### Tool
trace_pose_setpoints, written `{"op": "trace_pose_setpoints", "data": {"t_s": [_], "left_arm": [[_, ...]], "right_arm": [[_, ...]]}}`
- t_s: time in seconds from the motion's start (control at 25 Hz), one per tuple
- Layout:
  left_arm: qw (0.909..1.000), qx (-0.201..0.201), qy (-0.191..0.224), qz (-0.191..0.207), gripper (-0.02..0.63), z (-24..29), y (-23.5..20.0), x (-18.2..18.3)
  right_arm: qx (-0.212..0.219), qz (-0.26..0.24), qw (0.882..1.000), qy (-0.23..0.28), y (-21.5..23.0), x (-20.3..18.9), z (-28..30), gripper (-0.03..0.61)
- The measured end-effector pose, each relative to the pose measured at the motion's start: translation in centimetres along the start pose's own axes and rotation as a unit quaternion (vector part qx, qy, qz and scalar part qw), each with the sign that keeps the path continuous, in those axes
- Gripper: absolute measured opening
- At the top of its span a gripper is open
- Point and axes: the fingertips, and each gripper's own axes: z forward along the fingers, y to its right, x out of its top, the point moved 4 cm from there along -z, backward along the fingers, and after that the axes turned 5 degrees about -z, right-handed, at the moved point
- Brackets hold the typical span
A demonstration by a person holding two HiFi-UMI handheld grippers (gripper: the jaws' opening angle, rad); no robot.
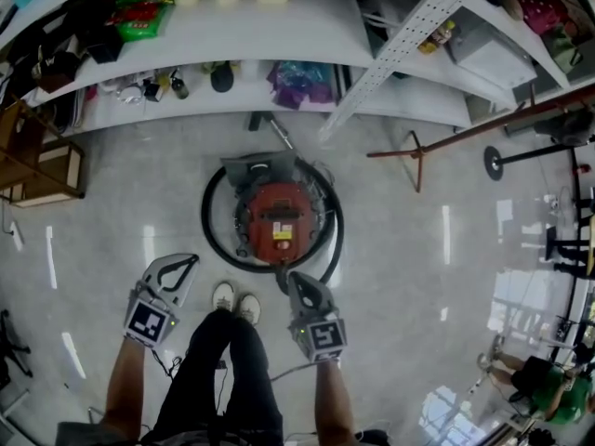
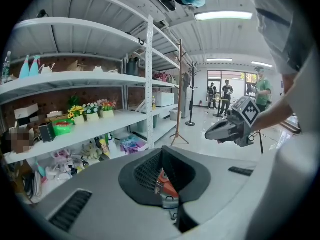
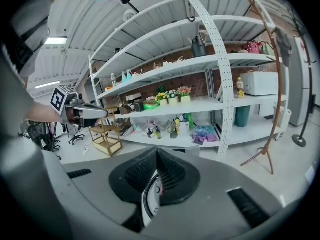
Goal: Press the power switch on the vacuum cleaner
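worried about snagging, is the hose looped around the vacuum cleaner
Yes, the head view shows the black hose lying in a ring around the red vacuum cleaner.

The right gripper (image 3: 157,154) has its jaws closed tip to tip. Through the slot below the tips a dark curved band (image 3: 145,199) shows, possibly the vacuum hose. The left gripper (image 3: 102,113) sits at far left. White shelving (image 3: 220,104) carries flower pots (image 3: 172,95). A coat stand (image 3: 273,109) stands at right.
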Motion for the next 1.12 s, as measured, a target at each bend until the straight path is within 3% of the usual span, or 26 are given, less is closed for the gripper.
{"op": "trace_pose_setpoints", "data": {"t_s": [0.64, 1.12], "left_arm": [[0.9996, -0.002, -0.021, -0.019, 0.006, 4.5, -0.9, -8.5], [0.9995, -0.007, -0.023, -0.021, 0.006, 6.2, -0.8, -10.7]], "right_arm": [[0.009, 0.012, 1.0, -0.009, 1.9, -9.1, 7.1, 0.002], [0.006, 0.02, 0.999, -0.028, 4.0, -14.6, 11.5, 0.003]]}}
